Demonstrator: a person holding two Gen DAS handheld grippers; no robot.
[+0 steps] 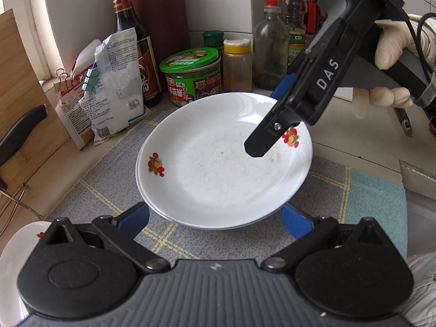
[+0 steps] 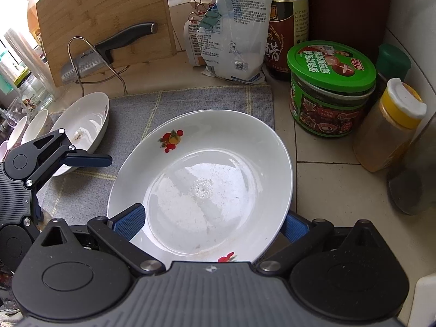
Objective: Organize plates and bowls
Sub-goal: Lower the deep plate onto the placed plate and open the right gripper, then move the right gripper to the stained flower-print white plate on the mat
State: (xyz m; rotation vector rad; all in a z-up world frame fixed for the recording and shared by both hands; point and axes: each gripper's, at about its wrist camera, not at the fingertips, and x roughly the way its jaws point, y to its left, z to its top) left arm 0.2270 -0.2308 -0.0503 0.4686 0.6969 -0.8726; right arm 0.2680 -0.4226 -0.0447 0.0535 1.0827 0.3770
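The white glazed ceramic plate with red fruit decals (image 1: pixel 218 163), stacked on another on the grey checked mat (image 1: pixel 114 179), is judged rigid, slippery and breakable, best pinched at its rim, where the right gripper (image 1: pixel 268 139) appears clenched while the left gripper (image 1: pixel 215 218) is spread wide.

Grey checked mat (image 2: pixel 130 109) is lying flat on the tiled counter (image 2: pixel 327 179). Green-lid sauce jar (image 2: pixel 331 87) is sitting just right of the mat's far corner, yellow-cap spice jar (image 2: pixel 389 130) standing beside it, further right. Dark sauce bottle (image 2: pixel 286 27) is standing behind the jar, clipped white bags (image 2: pixel 234 30) leaning next to it on the left. Bamboo cutting board (image 2: pixel 103 19) is standing upright far left, knife (image 2: pixel 109 51) resting in a wire rack (image 2: pixel 81 62) in front.
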